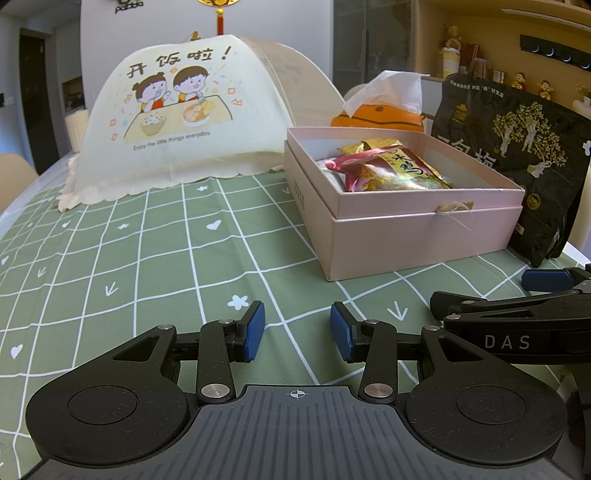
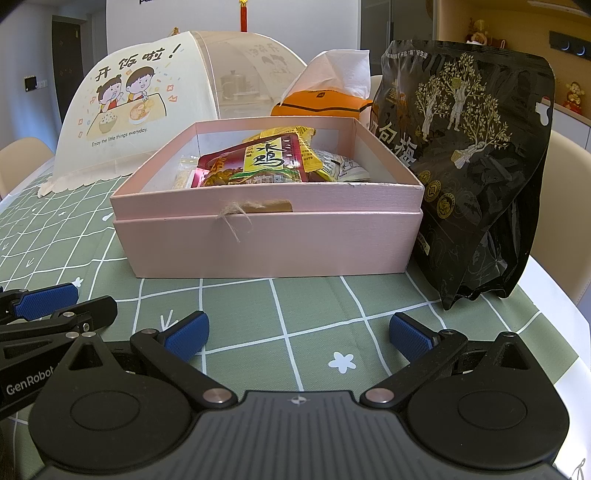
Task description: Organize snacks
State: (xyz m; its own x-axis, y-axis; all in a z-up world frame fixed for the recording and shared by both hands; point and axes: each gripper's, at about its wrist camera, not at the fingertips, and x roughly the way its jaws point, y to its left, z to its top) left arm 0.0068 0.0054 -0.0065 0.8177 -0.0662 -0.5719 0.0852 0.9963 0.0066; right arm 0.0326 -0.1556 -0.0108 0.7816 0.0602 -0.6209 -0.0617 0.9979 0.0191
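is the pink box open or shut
Open: the pink box has no lid on top, and snack packets show inside it.

- A cream mesh food cover (image 1: 177,122) with a cartoon of two children eating stands at the far left of the desk.
- A green checked tablecloth (image 1: 147,266) covers the desk.
- An orange tissue box (image 2: 325,103) with a white tissue sticking up sits far back, right of the cover.
- Small figurines (image 1: 543,88) stand on a far right shelf.
- A red tassel (image 1: 220,22) hangs on the far wall.
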